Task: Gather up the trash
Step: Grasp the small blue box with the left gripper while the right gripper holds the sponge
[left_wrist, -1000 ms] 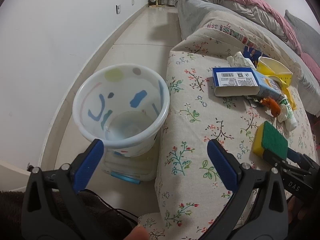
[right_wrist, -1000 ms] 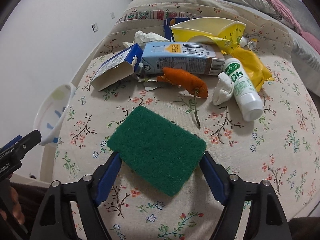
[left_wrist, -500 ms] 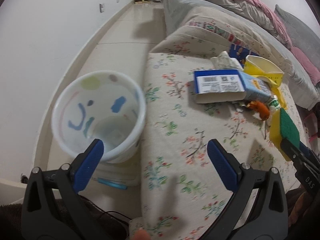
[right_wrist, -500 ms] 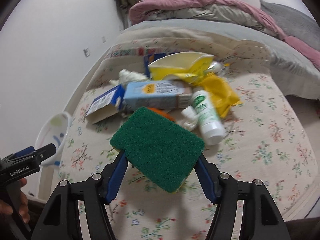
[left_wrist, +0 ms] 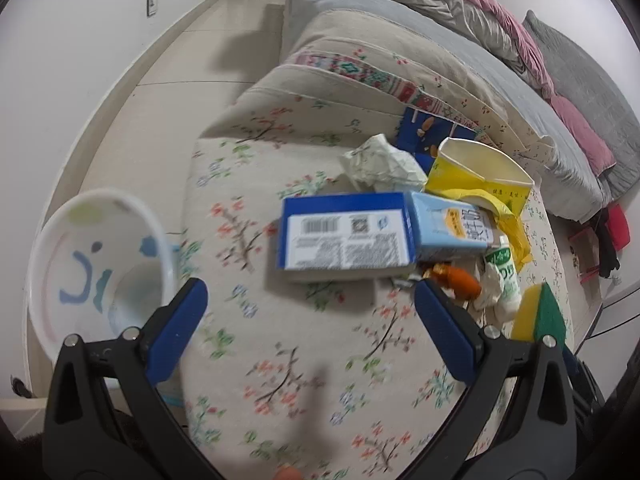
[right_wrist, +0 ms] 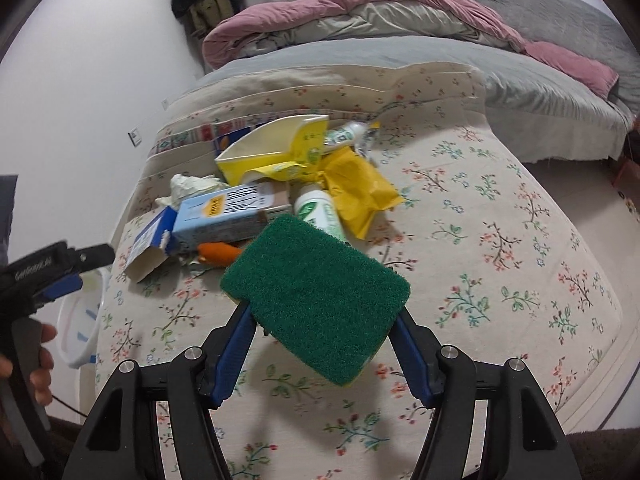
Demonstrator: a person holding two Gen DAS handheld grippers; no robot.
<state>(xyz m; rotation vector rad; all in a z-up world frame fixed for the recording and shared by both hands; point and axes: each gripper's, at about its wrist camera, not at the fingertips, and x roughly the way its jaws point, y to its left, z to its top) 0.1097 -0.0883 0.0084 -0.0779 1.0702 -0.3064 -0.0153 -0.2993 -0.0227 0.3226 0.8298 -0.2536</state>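
Note:
My right gripper is shut on a green-topped yellow sponge and holds it tilted in the air above the floral cloth. In the left wrist view the same sponge shows at the right edge. My left gripper is open and empty, hovering over the cloth just in front of a blue-and-white box. A white plastic bin with coloured marks stands on the floor to its left. The trash pile has a light-blue carton, crumpled tissue, a yellow paper cup, an orange scrap and a white-green bottle.
A yellow wrapper lies behind the bottle. A bed with a pink and grey duvet runs behind the cloth-covered surface. A white wall and tiled floor lie to the left. A hand grips the left tool's handle.
The right gripper closed on the sponge and lifted it off the cloth. The left gripper swung right, from over the bin to over the cloth near the blue box.

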